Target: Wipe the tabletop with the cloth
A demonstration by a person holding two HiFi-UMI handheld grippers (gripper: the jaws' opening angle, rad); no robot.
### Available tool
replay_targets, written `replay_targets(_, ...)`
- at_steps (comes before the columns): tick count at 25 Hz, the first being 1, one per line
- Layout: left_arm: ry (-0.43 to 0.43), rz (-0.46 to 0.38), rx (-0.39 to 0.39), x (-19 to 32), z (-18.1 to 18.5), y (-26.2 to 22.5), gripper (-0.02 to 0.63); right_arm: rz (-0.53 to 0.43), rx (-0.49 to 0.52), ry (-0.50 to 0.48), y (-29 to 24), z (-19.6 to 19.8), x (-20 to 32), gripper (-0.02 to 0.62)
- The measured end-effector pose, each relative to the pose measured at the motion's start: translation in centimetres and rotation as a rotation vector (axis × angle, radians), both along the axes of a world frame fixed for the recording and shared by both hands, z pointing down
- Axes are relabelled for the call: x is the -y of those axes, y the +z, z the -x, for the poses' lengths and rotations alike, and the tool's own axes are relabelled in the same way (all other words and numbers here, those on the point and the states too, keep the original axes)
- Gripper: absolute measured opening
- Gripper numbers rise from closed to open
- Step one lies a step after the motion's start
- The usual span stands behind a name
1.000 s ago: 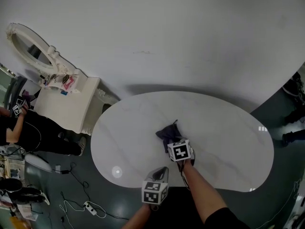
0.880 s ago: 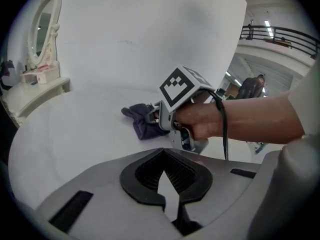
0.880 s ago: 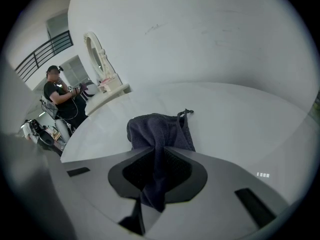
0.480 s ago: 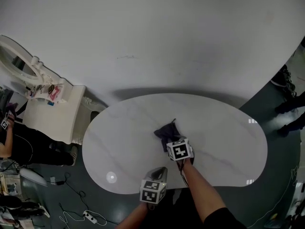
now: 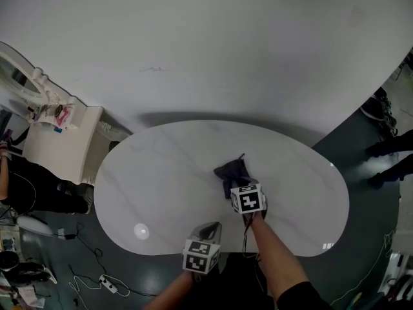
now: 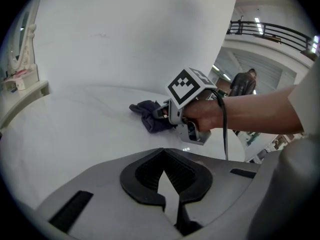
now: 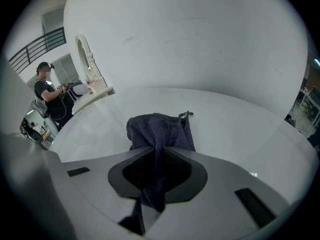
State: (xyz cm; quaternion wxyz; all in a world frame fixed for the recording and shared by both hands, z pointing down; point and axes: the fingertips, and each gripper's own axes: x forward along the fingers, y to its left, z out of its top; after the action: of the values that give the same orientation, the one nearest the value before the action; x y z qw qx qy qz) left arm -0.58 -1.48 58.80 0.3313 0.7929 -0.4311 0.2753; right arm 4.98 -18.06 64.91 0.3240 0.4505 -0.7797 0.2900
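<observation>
A dark navy cloth (image 5: 232,172) lies bunched near the middle of the white oval marble tabletop (image 5: 155,179). My right gripper (image 5: 241,186) is shut on the cloth's near end, and the rest of the cloth (image 7: 160,129) trails forward on the table from that gripper (image 7: 159,156). My left gripper (image 5: 206,233) hovers at the table's front edge, left of the right arm. Its jaws (image 6: 163,159) are shut with nothing between them. From there the cloth (image 6: 149,117) shows just ahead of the right gripper's marker cube (image 6: 189,86).
A white vanity (image 5: 61,144) with an oval mirror (image 5: 19,76) stands left of the table. A person (image 5: 16,186) stands beyond it. Cables (image 5: 97,279) lie on the dark floor at the lower left. A curved white wall (image 5: 213,44) rises behind the table.
My right gripper has dragged the cloth a little to the right across the tabletop. The head view has shifted, so the vanity sits further left. The left gripper stays at the front edge.
</observation>
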Motion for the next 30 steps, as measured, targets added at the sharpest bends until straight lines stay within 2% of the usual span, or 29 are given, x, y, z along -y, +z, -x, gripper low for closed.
replay_targets(8,0.08,-0.001,0.022,-1.4,-5.4,0.5,0.003,0.01,0.024,0.073,0.1,-6.1,-0.8,0.04)
replay_targets(30,0.24,-0.01,0.037,-2.3,-16.4,0.1,0.003,0.01,0.009,0.225,0.3,-21.6,-4.0,0.04)
